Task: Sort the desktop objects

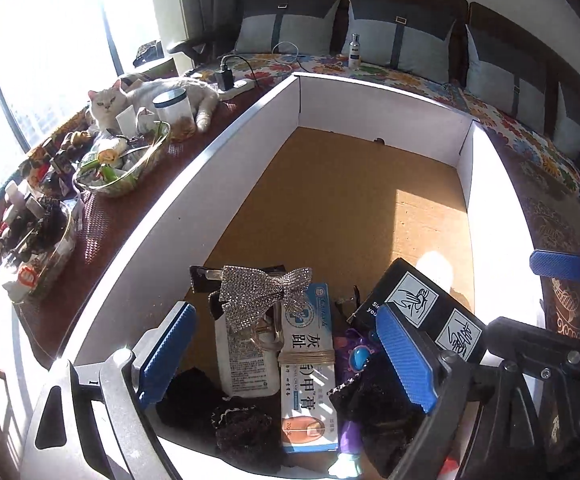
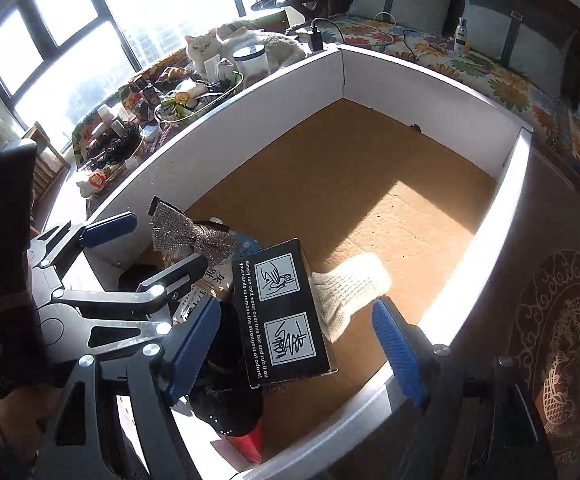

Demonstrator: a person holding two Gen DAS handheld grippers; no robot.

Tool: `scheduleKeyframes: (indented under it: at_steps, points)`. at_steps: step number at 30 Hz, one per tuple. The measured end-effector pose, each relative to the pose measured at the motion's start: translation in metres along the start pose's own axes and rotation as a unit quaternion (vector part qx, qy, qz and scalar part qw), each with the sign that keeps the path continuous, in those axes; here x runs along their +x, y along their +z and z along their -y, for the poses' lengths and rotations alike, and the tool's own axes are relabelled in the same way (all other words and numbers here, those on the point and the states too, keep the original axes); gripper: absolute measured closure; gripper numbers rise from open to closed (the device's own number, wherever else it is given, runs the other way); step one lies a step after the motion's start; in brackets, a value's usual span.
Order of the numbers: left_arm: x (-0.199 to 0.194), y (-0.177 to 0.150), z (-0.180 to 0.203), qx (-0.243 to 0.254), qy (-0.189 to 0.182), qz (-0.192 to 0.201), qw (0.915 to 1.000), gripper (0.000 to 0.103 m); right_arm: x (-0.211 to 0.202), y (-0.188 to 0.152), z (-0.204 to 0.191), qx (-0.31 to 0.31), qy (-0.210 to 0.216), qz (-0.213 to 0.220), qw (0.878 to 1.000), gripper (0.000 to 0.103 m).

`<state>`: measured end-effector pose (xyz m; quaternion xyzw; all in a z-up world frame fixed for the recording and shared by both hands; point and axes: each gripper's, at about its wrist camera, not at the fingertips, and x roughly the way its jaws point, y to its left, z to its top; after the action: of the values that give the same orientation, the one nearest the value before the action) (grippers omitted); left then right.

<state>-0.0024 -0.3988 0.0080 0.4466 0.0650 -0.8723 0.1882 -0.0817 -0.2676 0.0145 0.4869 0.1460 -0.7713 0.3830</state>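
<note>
— What's under your left claw (image 1: 285, 364)?

— My left claw is spread wide and grips nothing. It hangs over the near corner of the white-walled box (image 1: 193, 184). Between its blue pads (image 1: 165, 356) lie a sparkly bow (image 1: 265, 292), a white pouch (image 1: 241, 360) and an ointment carton (image 1: 308, 364) bound with string. A black box (image 1: 422, 308) leans at lower right, its edge behind my right pad. Dark lace (image 1: 241, 428) lies at the bottom of the frame.

— And the right one?

— My right claw (image 2: 294, 344) is also wide, holding nothing. In its view the black box (image 2: 285, 312) sits between the pads, touching neither that I can tell. A knitted cloth (image 2: 350, 292) lies just right of it on the cardboard floor. My left claw (image 2: 145, 244) reaches in from the left edge of that frame, by the bow (image 2: 189, 232).

— Anything crowding you?

— The pile fills the near corner; the far floor is bare cardboard with a sun patch. Outside the wall, upper left, stand a glass bowl (image 1: 125, 160) of odds and ends, a jar (image 1: 173, 108) and a white cat (image 1: 149, 98) lying beside them. A charger (image 1: 224, 76) and a bottle (image 1: 355, 51) sit at the top on the flowered cloth.
</note>
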Motion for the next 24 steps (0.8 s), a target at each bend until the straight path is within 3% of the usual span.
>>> scheduleKeyframes:
  at_steps: [4,8,15,17,20,21,24]
  points:
    - [-0.018,0.000,0.002,-0.010,0.038,0.029,0.9988,0.011,-0.034,-0.007,0.003,-0.014,-0.032,0.031,0.999,0.011]
    - [-0.037,-0.002,0.006,-0.021,0.015,0.054,0.9982,0.010,-0.057,-0.013,0.009,-0.006,-0.047,0.052,0.998,0.010]
    - [-0.073,-0.001,0.009,-0.041,0.018,0.090,0.9950,0.000,-0.069,-0.024,0.015,0.010,-0.054,0.063,0.997,0.010]
    - [-0.080,0.001,0.011,-0.040,0.036,0.089,0.9946,0.000,-0.070,-0.027,0.013,0.009,-0.053,0.064,0.996,0.010]
    - [-0.085,0.006,0.017,-0.025,0.093,0.066,0.9932,0.000,-0.071,-0.033,0.012,0.010,-0.051,0.070,0.996,0.010]
    - [-0.086,0.007,0.017,-0.024,0.090,0.056,0.9941,0.000,-0.071,-0.034,0.012,0.012,-0.050,0.070,0.996,0.010]
    - [-0.091,0.008,0.014,-0.036,0.031,0.036,0.9982,0.000,-0.072,-0.035,0.011,0.014,-0.048,0.070,0.996,0.010]
